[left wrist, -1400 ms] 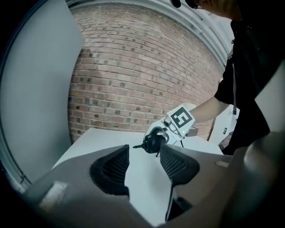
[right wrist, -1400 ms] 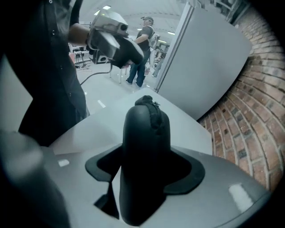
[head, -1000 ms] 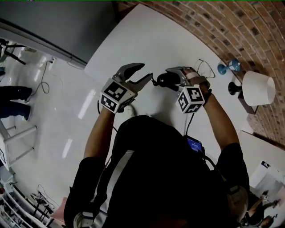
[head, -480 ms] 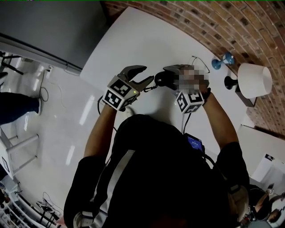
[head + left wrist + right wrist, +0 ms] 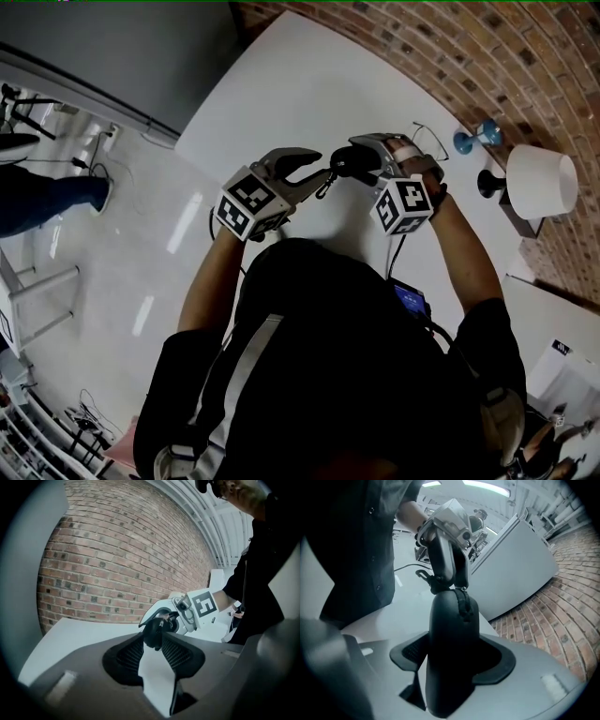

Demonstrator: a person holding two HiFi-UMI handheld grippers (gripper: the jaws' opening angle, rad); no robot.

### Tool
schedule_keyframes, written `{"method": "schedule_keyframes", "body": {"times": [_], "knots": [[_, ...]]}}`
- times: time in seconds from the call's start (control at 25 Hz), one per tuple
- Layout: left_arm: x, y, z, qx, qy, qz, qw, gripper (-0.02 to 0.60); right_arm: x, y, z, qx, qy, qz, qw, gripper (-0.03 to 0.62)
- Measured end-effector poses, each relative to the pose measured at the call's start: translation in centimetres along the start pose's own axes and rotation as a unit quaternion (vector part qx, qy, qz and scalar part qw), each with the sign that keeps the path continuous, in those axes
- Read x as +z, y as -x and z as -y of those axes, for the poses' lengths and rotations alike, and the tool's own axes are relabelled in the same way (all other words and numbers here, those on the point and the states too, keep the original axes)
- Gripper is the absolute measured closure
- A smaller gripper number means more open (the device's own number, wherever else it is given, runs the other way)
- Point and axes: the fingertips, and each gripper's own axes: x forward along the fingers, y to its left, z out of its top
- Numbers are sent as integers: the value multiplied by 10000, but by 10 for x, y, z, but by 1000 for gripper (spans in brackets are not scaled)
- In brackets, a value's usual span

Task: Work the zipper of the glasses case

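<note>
Here the black glasses case [image 5: 348, 167] is held over the white table [image 5: 309, 84], between the two grippers. Its zipper looks shut along the stretch that shows, and its inside is hidden. The right gripper [image 5: 452, 660] clamps its body. The left gripper [image 5: 157, 637] has just been closing its jaws, which pinch the case's zippered end. Wire glasses [image 5: 433, 142] and a white lamp [image 5: 542, 183] sit far right, near the brick wall [image 5: 487, 56].

The left gripper [image 5: 323, 167] has been moved closer to the glasses case [image 5: 347, 167], and its jaws have just been closed further onto the case's end
</note>
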Motion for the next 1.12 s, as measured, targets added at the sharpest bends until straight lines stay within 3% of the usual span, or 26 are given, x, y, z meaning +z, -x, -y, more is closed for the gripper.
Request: {"method": "schedule_keyframes", "body": {"times": [0.2, 0.36, 0.44, 0.76, 0.96, 1.12], "knots": [[7, 0, 12, -323, 840, 296, 9955, 463, 1, -3, 2, -85, 36, -27, 10000, 306], [9, -3, 10, -525, 1888, 770, 9776, 463, 2, -4, 4, -276, 122, -100, 9995, 307], [10, -4, 9, -575, 2226, 900, 9690, 463, 1, -4, 4, -353, 164, -178, 9991, 307], [3, -10, 8, -410, 2468, 712, 9656, 489, -7, -6, 1, -464, 67, -478, 9978, 307], [-5, -12, 7, -94, 2569, 454, 9653, 489, -11, -10, -1, -543, -19, -650, 9964, 307], [-7, -15, 7, -100, 2672, 324, 9630, 495, -13, -15, -1, -567, 15, -739, 9957, 307]]}}
